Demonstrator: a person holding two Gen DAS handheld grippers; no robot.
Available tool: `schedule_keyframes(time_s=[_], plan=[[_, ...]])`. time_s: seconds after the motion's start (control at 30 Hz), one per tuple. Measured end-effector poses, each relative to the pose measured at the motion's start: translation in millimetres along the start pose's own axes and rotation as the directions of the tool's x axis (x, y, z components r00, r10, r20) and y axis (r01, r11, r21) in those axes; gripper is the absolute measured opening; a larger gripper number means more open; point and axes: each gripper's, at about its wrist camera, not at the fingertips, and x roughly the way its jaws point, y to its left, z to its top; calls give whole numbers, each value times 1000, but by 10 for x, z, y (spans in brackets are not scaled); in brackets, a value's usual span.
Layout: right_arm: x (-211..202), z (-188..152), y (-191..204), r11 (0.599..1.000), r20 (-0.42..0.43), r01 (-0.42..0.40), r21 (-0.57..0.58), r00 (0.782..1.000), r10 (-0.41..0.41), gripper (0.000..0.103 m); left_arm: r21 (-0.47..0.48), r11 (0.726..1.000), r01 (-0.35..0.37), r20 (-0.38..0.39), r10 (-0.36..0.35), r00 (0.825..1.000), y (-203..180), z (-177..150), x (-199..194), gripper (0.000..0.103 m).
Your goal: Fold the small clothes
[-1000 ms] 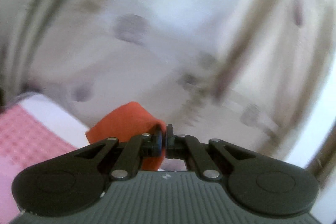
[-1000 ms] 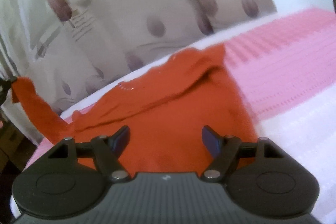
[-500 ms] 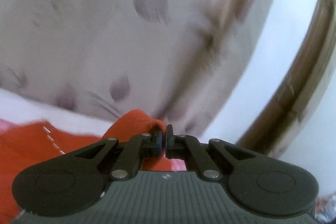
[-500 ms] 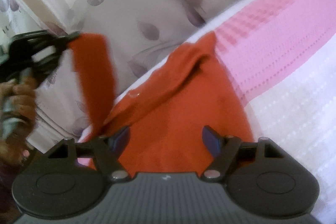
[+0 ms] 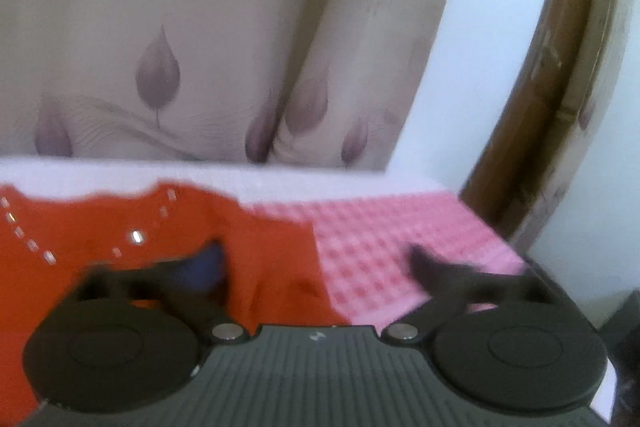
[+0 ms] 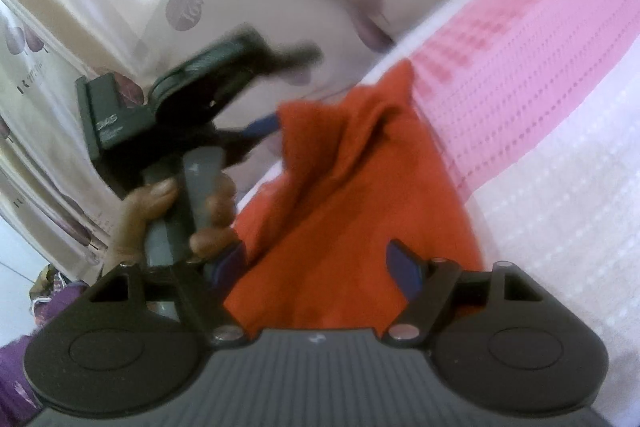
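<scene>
An orange-red small top (image 5: 168,239) with a beaded neckline lies on a pink and white waffle blanket (image 5: 392,227). My left gripper (image 5: 316,263) is open just above it, with a fold of the cloth between its blurred fingers. In the right wrist view the top (image 6: 352,195) lies bunched, with one part folded over the body. My right gripper (image 6: 316,267) is open low over the near part of the top. The left gripper (image 6: 288,83) also shows there, open, just left of the folded part, held by a hand (image 6: 180,211).
A beige curtain with purple leaf prints (image 5: 200,67) hangs behind the blanket's far edge. A brown wooden frame (image 5: 540,99) and a white wall (image 5: 472,67) stand to the right. The blanket (image 6: 540,87) stretches away to the right in the right wrist view.
My left gripper carried the sleeve over the top's body, came down and opened, letting it go. My right gripper stayed open and shifted a little closer.
</scene>
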Motion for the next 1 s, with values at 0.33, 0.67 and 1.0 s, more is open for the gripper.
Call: schedule_keyframes(time_s=[0.33, 0.67, 1.0], plan=[[-47, 11, -2, 1000, 10, 3, 29, 1000, -3, 77, -162, 985, -65, 131, 87, 988, 747, -346, -951, 103], [430, 480, 840, 835, -3, 150, -530, 984, -179, 79, -394, 897, -201, 86, 254, 963, 1766, -886, -1134, 103], [1578, 171, 1007, 495, 54, 256, -830, 921, -386, 75, -425, 879, -218, 112, 290, 950, 1791, -906, -1241, 103]])
